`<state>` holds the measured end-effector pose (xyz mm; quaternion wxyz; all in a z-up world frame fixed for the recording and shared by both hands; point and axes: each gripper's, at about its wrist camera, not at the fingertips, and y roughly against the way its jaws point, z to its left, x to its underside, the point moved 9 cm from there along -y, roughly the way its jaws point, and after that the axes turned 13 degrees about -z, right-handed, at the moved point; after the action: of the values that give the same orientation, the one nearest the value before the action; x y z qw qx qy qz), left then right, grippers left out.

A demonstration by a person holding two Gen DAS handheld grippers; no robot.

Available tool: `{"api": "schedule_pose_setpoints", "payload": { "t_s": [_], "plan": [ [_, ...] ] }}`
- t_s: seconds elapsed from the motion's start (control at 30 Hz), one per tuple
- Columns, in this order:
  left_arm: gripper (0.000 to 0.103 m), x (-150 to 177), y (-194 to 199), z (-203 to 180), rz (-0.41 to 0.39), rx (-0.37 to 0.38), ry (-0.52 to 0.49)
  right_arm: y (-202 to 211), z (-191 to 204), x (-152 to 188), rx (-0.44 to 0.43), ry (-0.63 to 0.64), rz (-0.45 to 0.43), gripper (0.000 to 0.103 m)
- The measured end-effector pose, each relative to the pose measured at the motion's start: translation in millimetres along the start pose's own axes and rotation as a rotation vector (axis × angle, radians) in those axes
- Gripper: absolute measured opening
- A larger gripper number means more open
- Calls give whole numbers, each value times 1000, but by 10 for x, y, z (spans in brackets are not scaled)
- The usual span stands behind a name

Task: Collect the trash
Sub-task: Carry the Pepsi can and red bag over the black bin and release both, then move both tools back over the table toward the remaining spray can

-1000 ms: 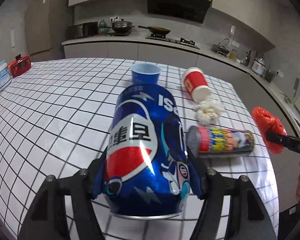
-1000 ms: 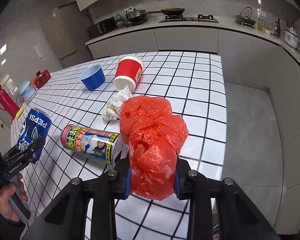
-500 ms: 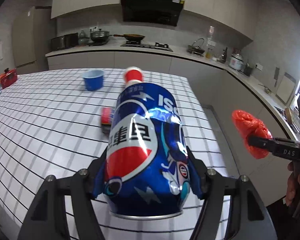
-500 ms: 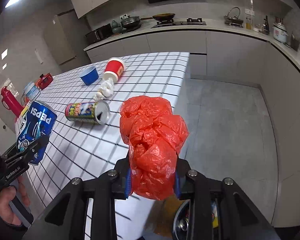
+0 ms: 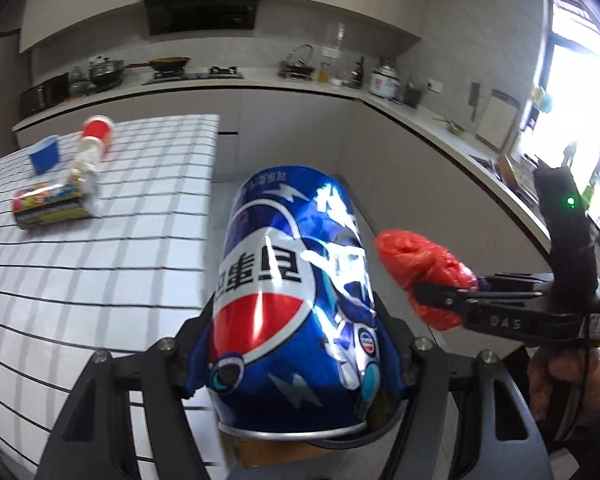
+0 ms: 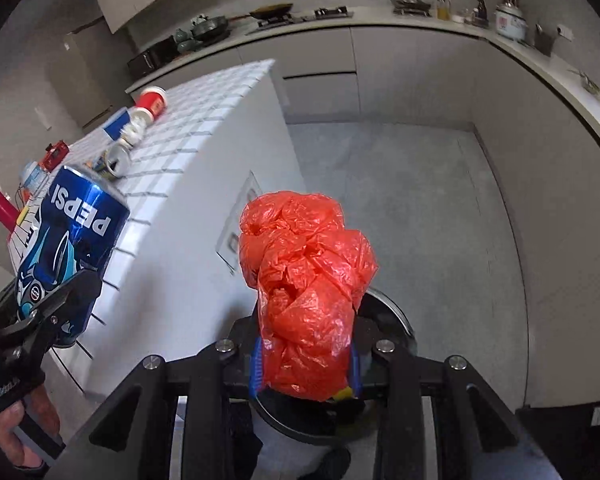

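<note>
My left gripper (image 5: 296, 364) is shut on a blue Pepsi can (image 5: 292, 304) and holds it in the air past the table's right edge; the can also shows in the right wrist view (image 6: 68, 240). My right gripper (image 6: 304, 364) is shut on a crumpled red plastic bag (image 6: 304, 292), held above a round trash bin (image 6: 392, 312) on the floor. The bag also shows in the left wrist view (image 5: 424, 276), to the right of the can. The bin is mostly hidden behind the bag and the fingers.
On the white tiled table (image 5: 100, 248) lie a colourful can (image 5: 48, 204), a crumpled tissue (image 5: 86, 168), a red paper cup (image 5: 96, 132) and a blue cup (image 5: 44, 154). Grey floor (image 6: 420, 200) and kitchen cabinets (image 6: 540, 160) surround the bin.
Both grippers have swung right, off the table and over the floor. The bag now hangs above the trash bin, and the can is beyond the table edge.
</note>
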<state>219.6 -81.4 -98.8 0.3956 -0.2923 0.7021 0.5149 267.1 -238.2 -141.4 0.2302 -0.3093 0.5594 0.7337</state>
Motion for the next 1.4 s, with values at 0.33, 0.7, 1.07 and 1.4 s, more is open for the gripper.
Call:
{"api": "schedule_pose_setpoints", "payload": {
  "t_s": [0.33,0.7,1.07,1.4],
  "plan": [
    [69,641,-394,-316,106,-40,-5,-571,-419,758,-33,-32,155,37],
    [69,1216,-632,-406,202,-95,34,-741,-750,793,10,-92,115,72],
    [99,1157,-806,-754,224,-74,55,-345,-1079,555,64,-105,46,72],
    [99,286,-156,-353,95,-144,29,-80,-766,-25,6,-87,-55,72]
  ]
}}
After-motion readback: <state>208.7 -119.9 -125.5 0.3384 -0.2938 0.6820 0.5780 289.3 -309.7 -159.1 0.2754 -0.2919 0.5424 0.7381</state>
